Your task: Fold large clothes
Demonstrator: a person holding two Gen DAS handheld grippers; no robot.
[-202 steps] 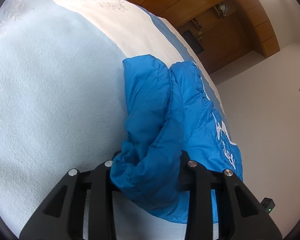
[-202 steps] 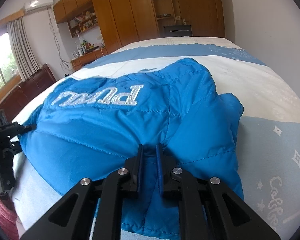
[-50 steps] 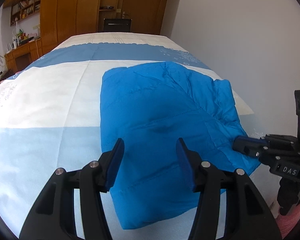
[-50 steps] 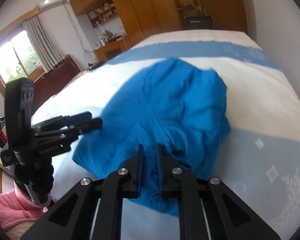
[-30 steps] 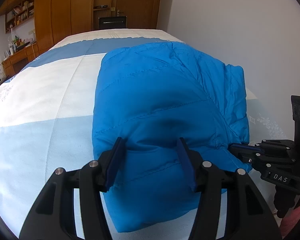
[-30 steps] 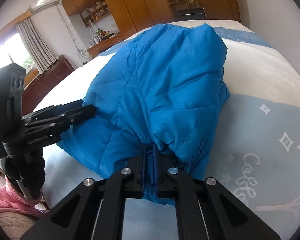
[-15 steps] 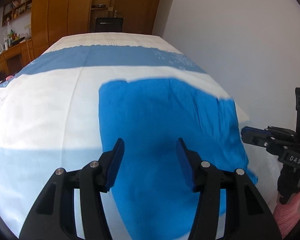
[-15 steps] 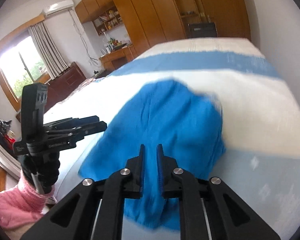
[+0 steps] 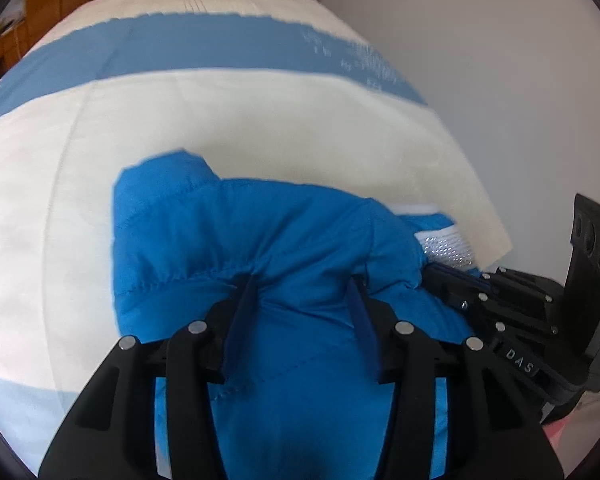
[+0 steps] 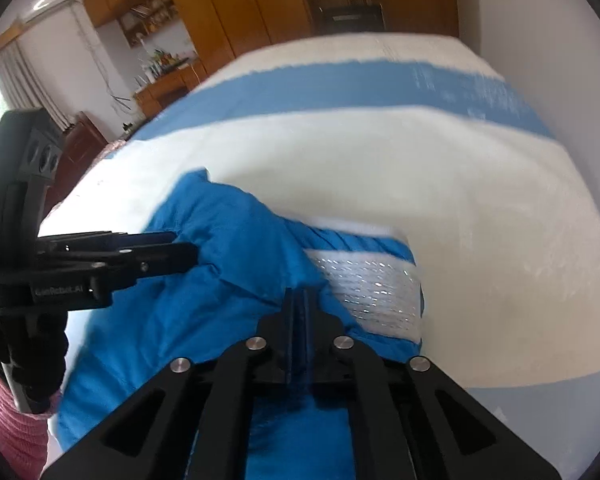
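A blue quilted jacket (image 9: 228, 240) lies bunched on the bed, with a white glittery logo patch (image 10: 370, 284) showing on its right side. My left gripper (image 9: 304, 280) has its jaws wide apart, with a thick fold of the jacket bulging between them. My right gripper (image 10: 300, 296) is shut on the jacket's edge (image 10: 236, 248). The right gripper also shows in the left wrist view (image 9: 452, 280) at the jacket's right side. The left gripper shows in the right wrist view (image 10: 184, 254) at the jacket's left side.
The bed cover (image 9: 260, 128) is white with blue bands (image 10: 360, 84). A white wall (image 9: 500, 60) runs along the bed's right side. Wooden wardrobes (image 10: 240, 12) and a low cabinet (image 10: 168, 88) stand beyond the bed. A pink sleeve (image 10: 12, 432) is at lower left.
Both grippers have dropped down to the jacket from above. The jacket now sits bunched up against both grippers, and its white logo patch has come into view.
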